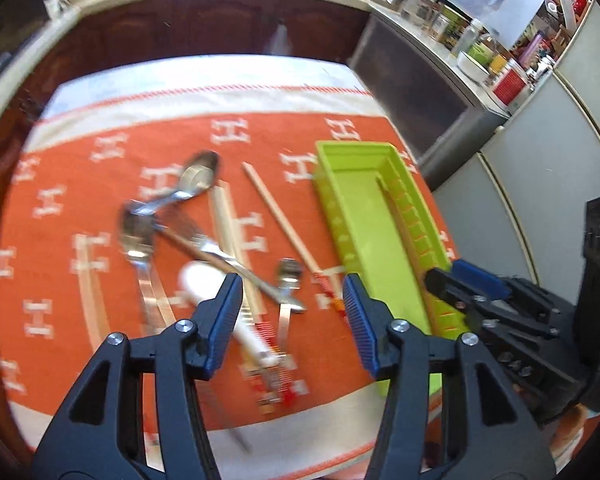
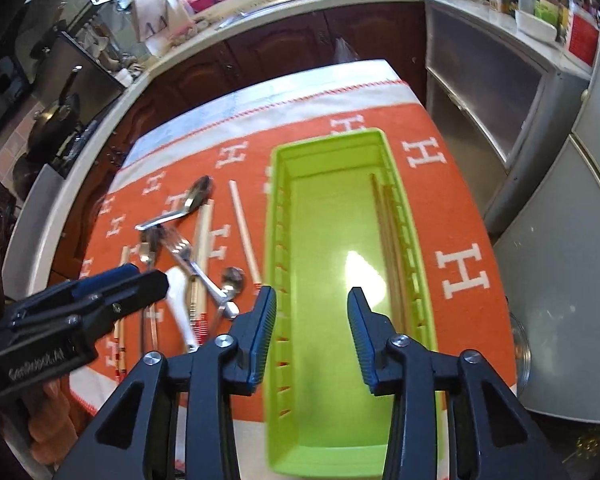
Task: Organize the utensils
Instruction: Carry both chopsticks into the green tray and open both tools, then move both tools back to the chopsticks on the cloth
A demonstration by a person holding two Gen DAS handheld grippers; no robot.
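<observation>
A lime-green utensil tray (image 2: 324, 148) lies lengthwise on an orange cloth, with a pair of wooden chopsticks (image 2: 392, 248) along its right wall. My right gripper (image 2: 312, 320) hangs open above the tray's near half, nothing between its pads. Left of the tray lies a loose pile: a metal spoon (image 1: 200, 176), a fork (image 1: 204, 244), a white ceramic spoon (image 1: 208, 288) and a lone chopstick (image 1: 280, 220). My left gripper (image 1: 294, 308) is open over the pile's near end and holds nothing. Each gripper shows at the edge of the other's view: the right gripper (image 1: 456, 278) and the left gripper (image 2: 148, 276).
The orange cloth with white H marks (image 1: 60, 208) covers a small table. Dark wooden cabinets (image 2: 284, 36) under a pale counter stand behind it. Grey cabinet doors (image 2: 560, 240) close in on the right, with jars and a white bowl (image 1: 474, 66) on the counter above.
</observation>
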